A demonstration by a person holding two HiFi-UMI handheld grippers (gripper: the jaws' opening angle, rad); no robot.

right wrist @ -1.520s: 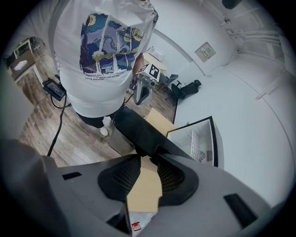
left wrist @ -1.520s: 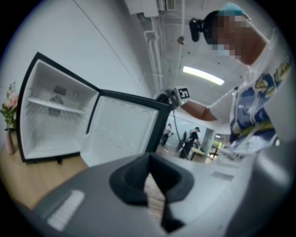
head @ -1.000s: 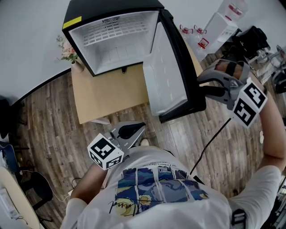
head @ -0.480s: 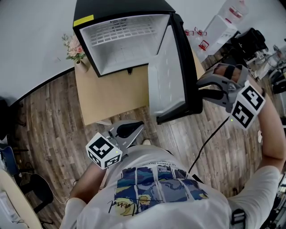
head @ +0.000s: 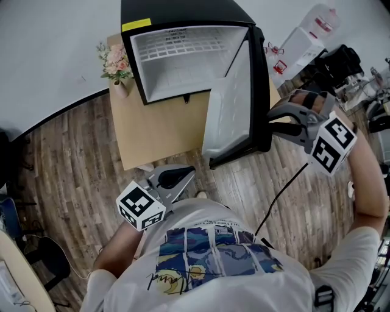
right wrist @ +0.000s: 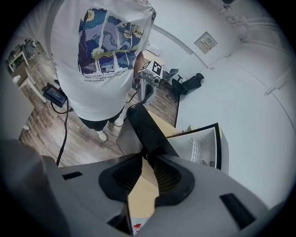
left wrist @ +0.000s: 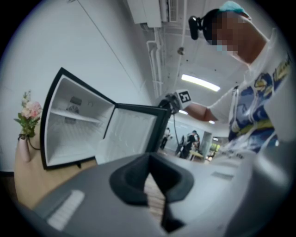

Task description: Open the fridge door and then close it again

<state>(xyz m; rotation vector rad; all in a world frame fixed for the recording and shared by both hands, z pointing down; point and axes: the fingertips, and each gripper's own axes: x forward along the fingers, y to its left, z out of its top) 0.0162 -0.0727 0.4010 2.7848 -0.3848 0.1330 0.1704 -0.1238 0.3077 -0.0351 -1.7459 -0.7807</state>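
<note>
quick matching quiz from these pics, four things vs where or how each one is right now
1 fridge door
2 left tool
3 right tool
4 flower vase

a jaws together, nothing held
b swung open
c on the table beside the fridge
d jaws pinching the door's edge

Pairs: 1-b, 2-a, 3-d, 4-c

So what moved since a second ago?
The door swung a little toward shut, with the right gripper still holding its edge. The left gripper stayed shut and empty near the person's body. The fridge, table and flowers stayed put.
</note>
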